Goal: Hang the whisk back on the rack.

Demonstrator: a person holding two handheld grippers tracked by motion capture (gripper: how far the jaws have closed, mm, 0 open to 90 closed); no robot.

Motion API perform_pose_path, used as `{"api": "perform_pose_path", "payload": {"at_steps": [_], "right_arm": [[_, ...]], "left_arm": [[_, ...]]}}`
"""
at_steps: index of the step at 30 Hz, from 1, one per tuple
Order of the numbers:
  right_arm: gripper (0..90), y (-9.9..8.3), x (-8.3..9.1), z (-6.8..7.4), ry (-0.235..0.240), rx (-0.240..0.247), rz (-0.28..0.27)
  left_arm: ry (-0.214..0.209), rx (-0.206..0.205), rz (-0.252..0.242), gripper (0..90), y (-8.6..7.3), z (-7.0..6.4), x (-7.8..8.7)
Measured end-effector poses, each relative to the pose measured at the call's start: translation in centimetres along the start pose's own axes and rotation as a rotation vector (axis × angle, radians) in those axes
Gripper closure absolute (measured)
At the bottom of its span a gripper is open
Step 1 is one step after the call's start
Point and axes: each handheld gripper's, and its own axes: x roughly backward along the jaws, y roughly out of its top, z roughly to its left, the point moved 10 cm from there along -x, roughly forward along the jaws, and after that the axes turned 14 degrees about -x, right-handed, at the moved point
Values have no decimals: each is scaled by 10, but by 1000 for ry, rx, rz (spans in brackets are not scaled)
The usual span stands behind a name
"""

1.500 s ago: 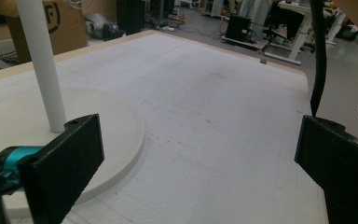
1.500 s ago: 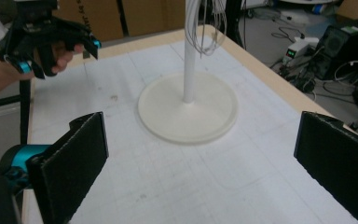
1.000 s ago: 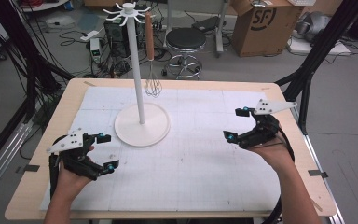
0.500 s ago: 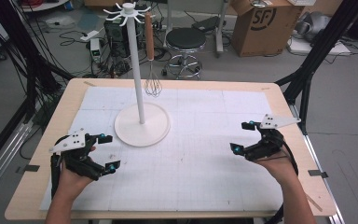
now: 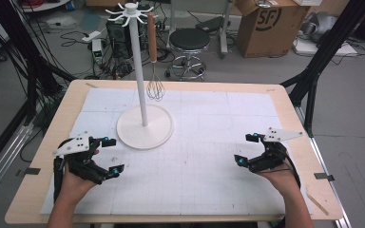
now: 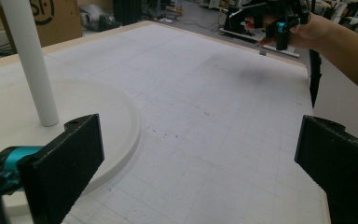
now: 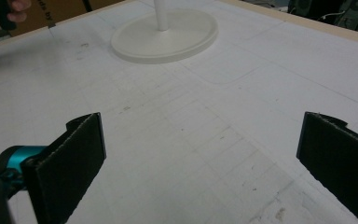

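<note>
Both grippers low over the tabletop (image 5: 204, 199), holding nothing
Left gripper (image 5: 110, 155) fingers wide, stand (image 5: 145, 127) just beyond them; right gripper (image 5: 246, 149) fingers wide, whisk (image 5: 155, 88) far beyond

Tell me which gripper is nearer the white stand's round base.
Left. The left gripper sits just beside the round base, off its near-left edge, jaws open. The right gripper is well across the mat toward the table's right side, also open.
</note>
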Motion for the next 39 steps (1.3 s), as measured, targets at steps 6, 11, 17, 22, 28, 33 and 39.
{"api": "perform_pose_path", "payload": {"at_steps": [6,11,17,22,28,33,39], "right_arm": [[5,-1,-4,1,2,7,10],[5,-3,-5,0,-2,6,16],[5,-4,-7,0,-4,5,23],[5,-4,-8,1,2,10,21],[5,-3,-6,1,4,-1,12],[5,-3,-8,1,6,2,15],[5,-4,-9,2,10,-1,23]], "left_arm": [[-7,-1,13,18,-2,-1,-5],[-11,-3,13,18,-2,-3,-6],[-12,-3,10,18,-1,-3,-5],[-7,-3,9,18,-1,-3,-5],[-11,-3,16,18,-2,-4,-7],[-14,-2,22,18,-4,-4,-7],[-11,2,21,18,-4,-3,-7]]}}
